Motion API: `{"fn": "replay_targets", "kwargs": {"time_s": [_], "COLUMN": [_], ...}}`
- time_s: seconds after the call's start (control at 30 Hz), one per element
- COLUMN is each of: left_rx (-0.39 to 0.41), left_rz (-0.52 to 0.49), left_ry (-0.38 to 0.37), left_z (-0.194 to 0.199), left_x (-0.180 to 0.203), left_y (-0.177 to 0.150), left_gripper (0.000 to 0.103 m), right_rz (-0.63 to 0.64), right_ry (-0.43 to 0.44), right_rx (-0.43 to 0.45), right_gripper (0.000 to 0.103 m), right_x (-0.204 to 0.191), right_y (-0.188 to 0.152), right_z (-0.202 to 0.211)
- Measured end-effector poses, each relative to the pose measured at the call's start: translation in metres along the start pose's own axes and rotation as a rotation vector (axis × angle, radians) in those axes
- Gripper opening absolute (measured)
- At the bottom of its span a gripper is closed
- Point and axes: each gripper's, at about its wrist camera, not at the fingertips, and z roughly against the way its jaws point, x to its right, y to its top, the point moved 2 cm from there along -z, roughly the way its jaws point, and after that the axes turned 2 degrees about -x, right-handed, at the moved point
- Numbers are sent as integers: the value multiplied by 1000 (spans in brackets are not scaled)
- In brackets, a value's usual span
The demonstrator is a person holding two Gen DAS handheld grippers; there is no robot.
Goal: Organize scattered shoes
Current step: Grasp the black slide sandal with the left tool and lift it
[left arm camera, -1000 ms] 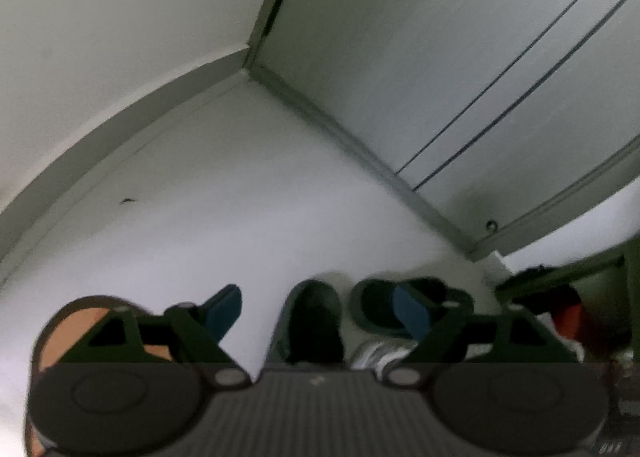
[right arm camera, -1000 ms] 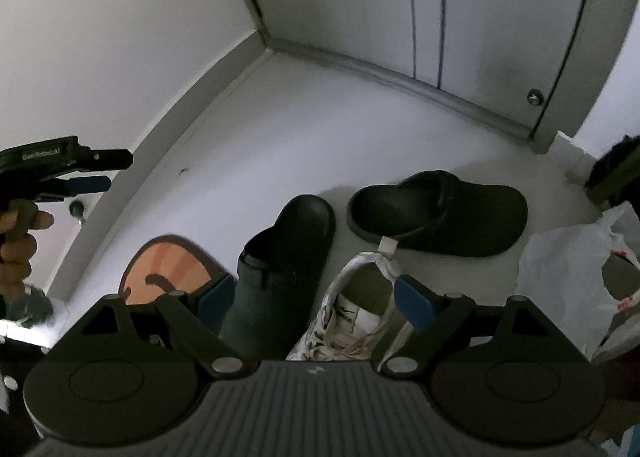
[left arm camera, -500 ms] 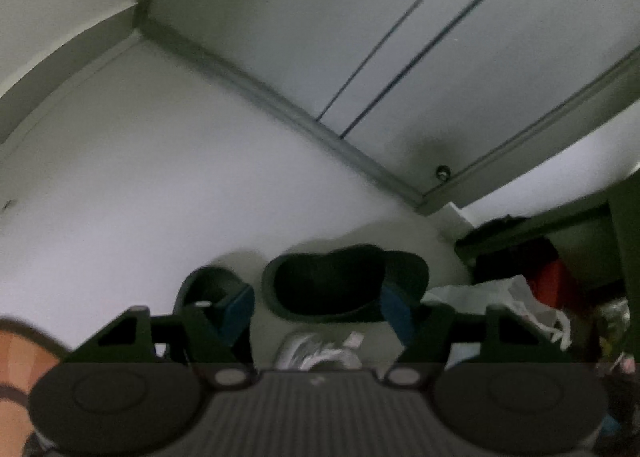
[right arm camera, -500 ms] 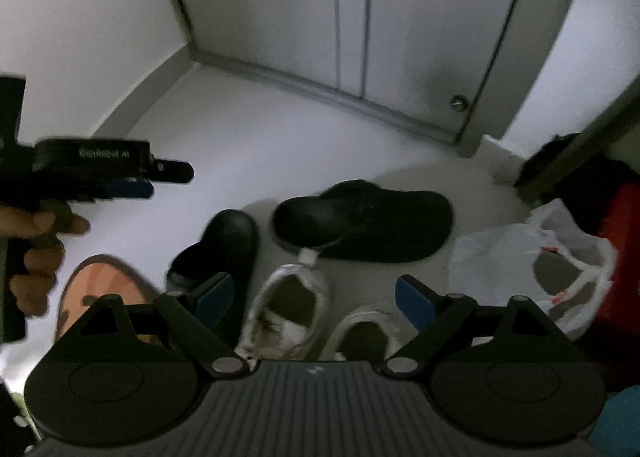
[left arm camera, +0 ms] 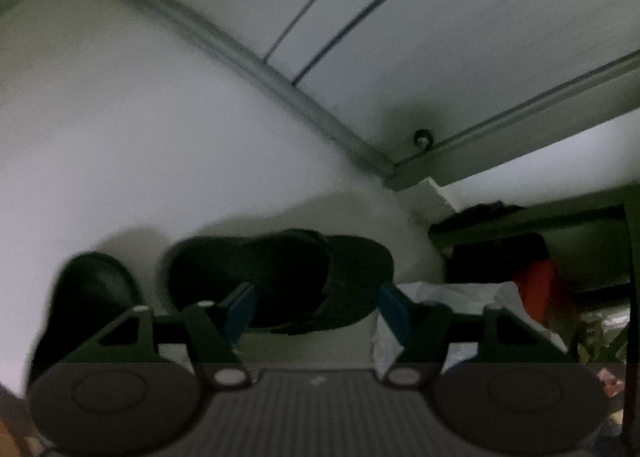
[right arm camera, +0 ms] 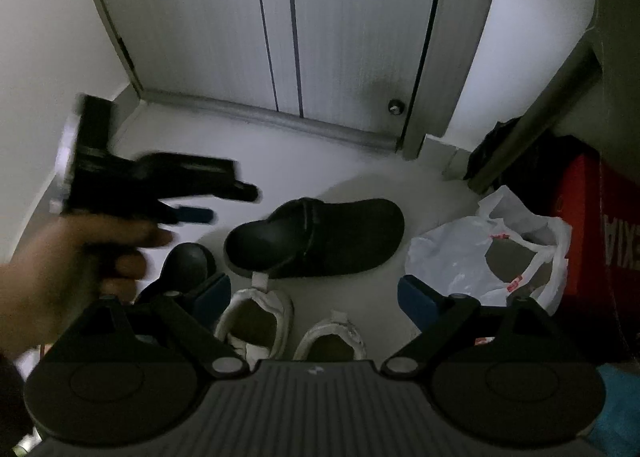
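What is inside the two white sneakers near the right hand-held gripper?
Both white sneakers show only dark, empty-looking insoles through their openings. The toe ends are covered by the right hand-held gripper body, so anything deeper inside cannot be seen.

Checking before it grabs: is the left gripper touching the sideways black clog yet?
Apart. In the right wrist view the left gripper, its jaws closing with nothing between them, hangs above and left of the black clog, pale floor showing between them.

Black right claw (right arm camera: pixel 316 297); blue pads (right arm camera: pixel 416 297); silver pivot screws; ribbed grey body.
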Motion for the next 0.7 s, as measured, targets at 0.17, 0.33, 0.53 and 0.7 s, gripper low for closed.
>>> {"fn": "replay_targets", "kwargs": {"time_s": [0.17,0.33,0.53,0.7], "left_rx": [-23,-29,-83,-60], "left_rz": [57,34,-30,-120], "left_ry": [-7,21,3,65], "left_z": [-42,-69,-102,-115], "left_x": [-3,9,18,30], "left_y": [0,4,7,3], "left_gripper": [62,62,26,25], "right_rz": [-11,-28,-88,-104], "right_ry": [2,-12,-10,19], "right_rx": [1,-9,11,-2], "right_gripper": [94,94,94,94], "right_x": [4,9,20,22], "right_y": [3,2,3,3], "right_z": [3,6,11,5]}}
